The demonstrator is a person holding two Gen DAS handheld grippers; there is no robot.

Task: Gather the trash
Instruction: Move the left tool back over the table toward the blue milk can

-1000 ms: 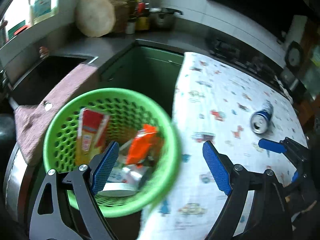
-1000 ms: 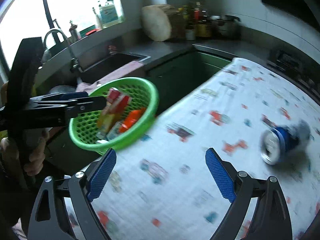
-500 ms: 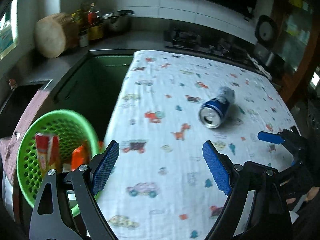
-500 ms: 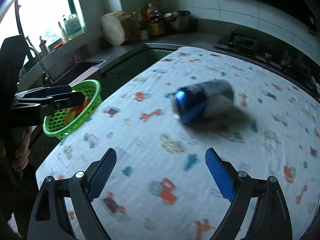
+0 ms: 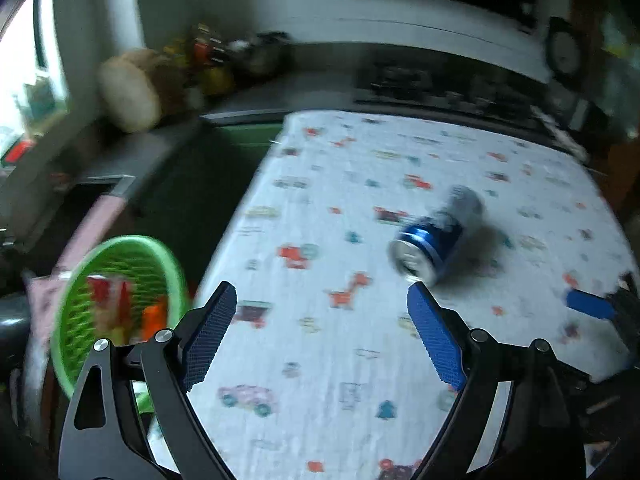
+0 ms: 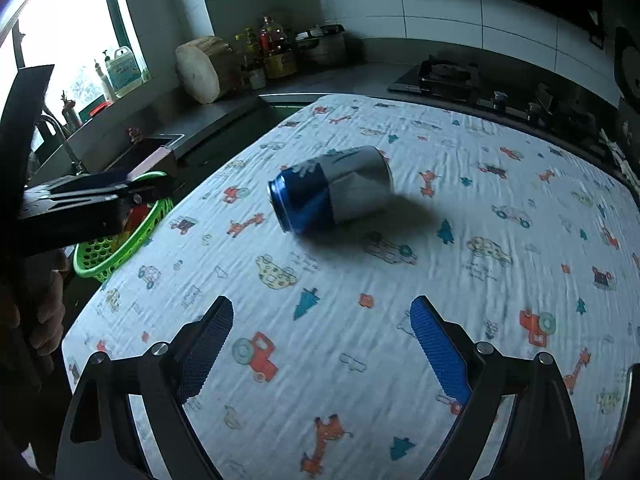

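Can (image 6: 334, 190) on its side on bench (image 6: 500, 280), ahead of right tongs (image 6: 322, 344), apart; both tongs spread, empty; left tongs (image 5: 322, 336).

Left tongs (image 5: 322, 332) spread wide, blue pads empty, filling the lower centre of the left wrist view and angled downward. Jaws just opened a little further, nothing between them. Right tongs (image 6: 322, 338) likewise wide apart and empty at the bottom of the right wrist view, tilted downward. Left tongs seen again side-on at the left edge of the right wrist view, gripped by a hand (image 6: 44, 312) below.
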